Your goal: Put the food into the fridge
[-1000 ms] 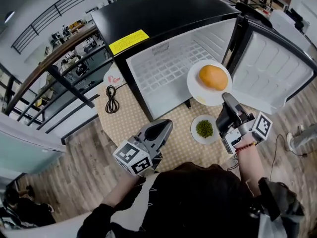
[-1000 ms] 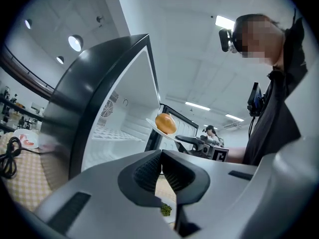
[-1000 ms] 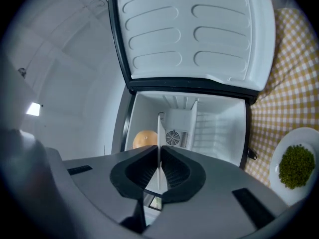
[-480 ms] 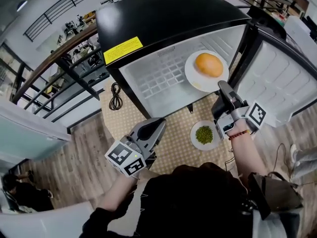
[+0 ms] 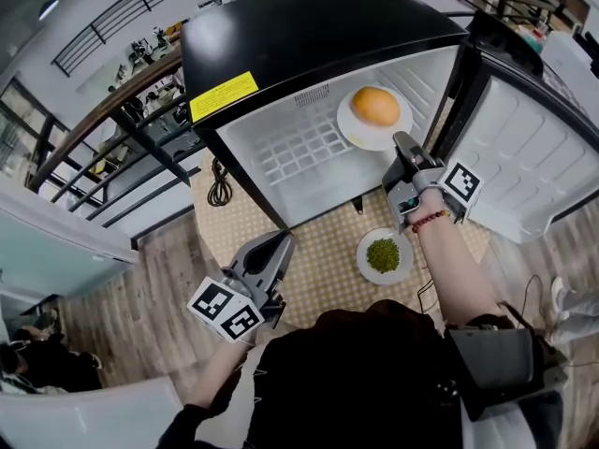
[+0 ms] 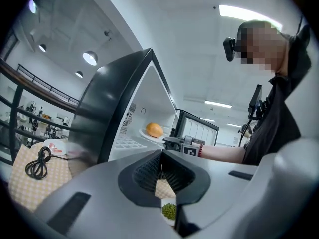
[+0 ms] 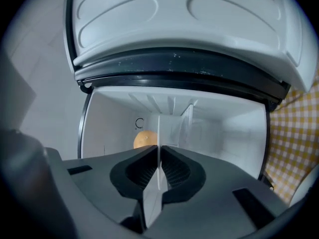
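Wood-plank floor [image 5: 140,279] surrounds a round table [image 5: 328,241] under a yellow checked cloth in the head view; the right forearm stretches forward, and the right gripper [image 5: 402,150] pinches the rim of a white plate [image 5: 354,131]; on it sits a smooth, round orange food [image 5: 374,106], held at the mouth of the glossy black fridge [image 5: 309,36] over its white gridded inside; the left arm is bent low beside the body, with the left gripper [image 5: 279,246] pointing toward the fridge; a yellow label [image 5: 224,97] on the fridge carries print too small to read; a small plate of green food [image 5: 384,254] and a coiled black cable [image 5: 219,182] lie on the cloth.

Left gripper view: the ribbed dark jaws meet with nothing between them; the orange food shows inside the fridge.

Right gripper view: the jaws are clamped on the thin plate edge, which points into the white fridge cavity; the moulded white door [image 7: 189,24] fills the top.
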Motion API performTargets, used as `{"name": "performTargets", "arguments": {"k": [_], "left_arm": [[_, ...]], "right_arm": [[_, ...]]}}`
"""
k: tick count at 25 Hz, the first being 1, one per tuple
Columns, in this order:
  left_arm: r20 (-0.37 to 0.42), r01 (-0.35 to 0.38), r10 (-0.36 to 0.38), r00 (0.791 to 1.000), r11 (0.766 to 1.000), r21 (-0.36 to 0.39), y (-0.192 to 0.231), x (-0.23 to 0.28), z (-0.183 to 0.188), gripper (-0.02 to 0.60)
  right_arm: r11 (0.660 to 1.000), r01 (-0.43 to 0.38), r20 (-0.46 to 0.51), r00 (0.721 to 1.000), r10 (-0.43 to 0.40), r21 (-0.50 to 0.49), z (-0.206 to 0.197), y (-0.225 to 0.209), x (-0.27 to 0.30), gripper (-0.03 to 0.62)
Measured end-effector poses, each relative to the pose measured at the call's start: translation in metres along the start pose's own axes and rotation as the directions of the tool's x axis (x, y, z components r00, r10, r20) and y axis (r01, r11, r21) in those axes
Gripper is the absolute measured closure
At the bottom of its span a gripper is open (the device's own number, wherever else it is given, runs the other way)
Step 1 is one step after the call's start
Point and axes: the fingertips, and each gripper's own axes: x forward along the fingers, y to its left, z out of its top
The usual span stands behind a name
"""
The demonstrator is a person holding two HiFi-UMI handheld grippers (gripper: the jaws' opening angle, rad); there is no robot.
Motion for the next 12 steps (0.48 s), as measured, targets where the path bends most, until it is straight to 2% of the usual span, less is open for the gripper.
{"name": "performTargets", "arguments": {"k": [4, 12], "left_arm": [[0.008, -0.046, 0.046, 0.999, 0.999, -0.007, 0.007, -0.012, 0.0, 0.569], [0.036, -0.086, 0.087, 0.996, 0.996, -0.013, 0.009, -0.023, 0.003, 0.569]], "right_arm": [[0.999, 0.014, 0.011, 1.0, -0.015, 0.053, 0.003, -0.006, 0.01, 0.56], [0.996, 0.057, 0.015, 0.998, -0.058, 0.064, 0.005, -0.018, 0.026, 0.56]]}}
